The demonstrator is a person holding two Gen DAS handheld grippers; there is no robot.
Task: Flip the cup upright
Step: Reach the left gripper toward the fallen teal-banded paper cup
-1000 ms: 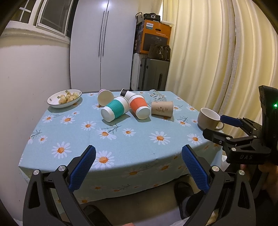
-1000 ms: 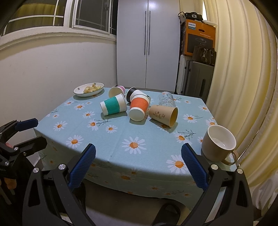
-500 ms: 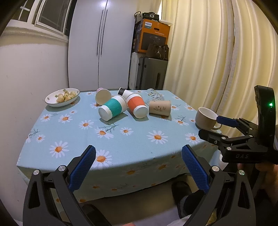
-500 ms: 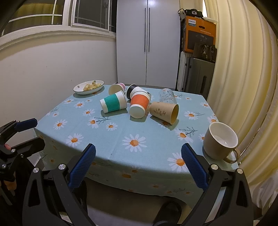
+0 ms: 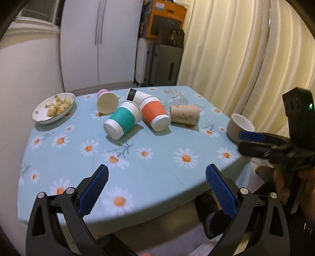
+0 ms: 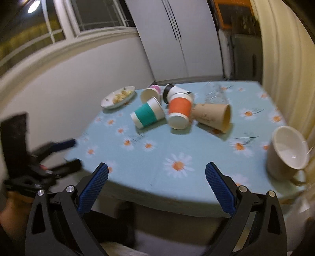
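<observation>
Near the table's front edge I held both the left gripper [image 5: 157,177] and the right gripper [image 6: 156,176] spread wide and empty — approach step, I judged — next closing on a toppled cup like the teal-sleeved cup [image 5: 122,122] mid-table.

1. No text could be read in either view.
2. The orange box [image 5: 166,18] carried print too blurred to make out.
3. The brown cup [image 5: 184,114] bore a small dark drawing, with no legible words.
</observation>
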